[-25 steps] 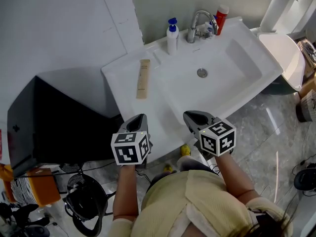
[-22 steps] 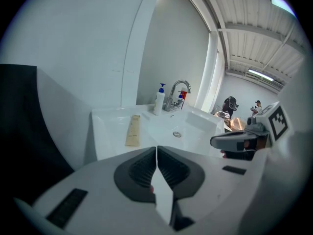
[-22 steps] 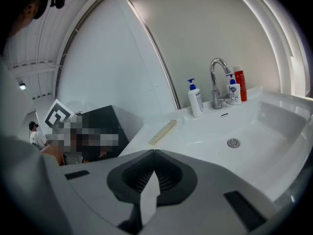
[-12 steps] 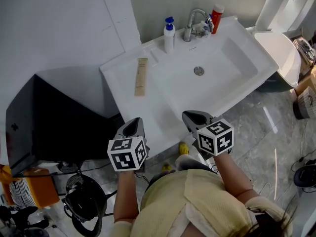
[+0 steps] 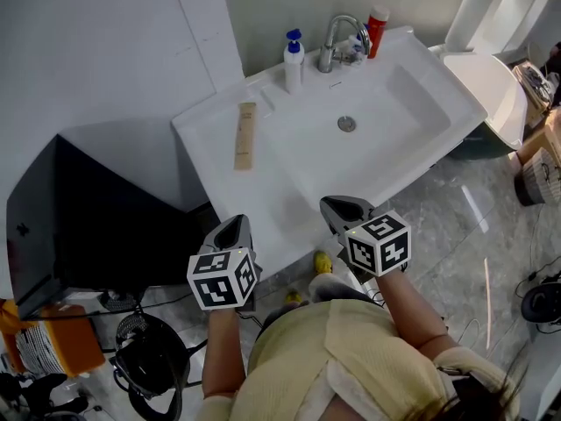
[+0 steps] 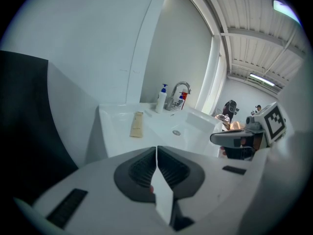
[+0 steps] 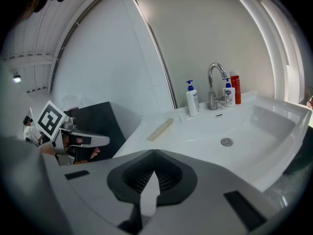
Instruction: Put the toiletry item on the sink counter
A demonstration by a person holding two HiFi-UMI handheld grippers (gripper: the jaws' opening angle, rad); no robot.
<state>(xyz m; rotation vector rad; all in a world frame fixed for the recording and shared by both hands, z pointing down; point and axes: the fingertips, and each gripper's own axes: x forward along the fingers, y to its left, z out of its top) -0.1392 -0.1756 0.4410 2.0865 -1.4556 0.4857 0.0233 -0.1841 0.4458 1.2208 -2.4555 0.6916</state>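
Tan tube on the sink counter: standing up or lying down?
Lying down. The tube rests flat along the counter left of the basin, while the pump bottle by the faucet stands upright.

The white desk (image 5: pixel 282 181) carried a moulded basin (image 5: pixel 399 117) with a round metal drain (image 5: pixel 347 124) at its bottom. A beige tube (image 5: pixel 244 136) lay flat on the left ledge, lengthwise toward the wall and well apart from the other items. Along the back edge stood a white pump bottle (image 5: pixel 290 64) with a blue head, upright, just left of the chrome tap (image 5: pixel 337 40). A small blue-capped bottle (image 7: pixel 227 93) and a red bottle (image 5: pixel 376 32) stood just right of the tap.
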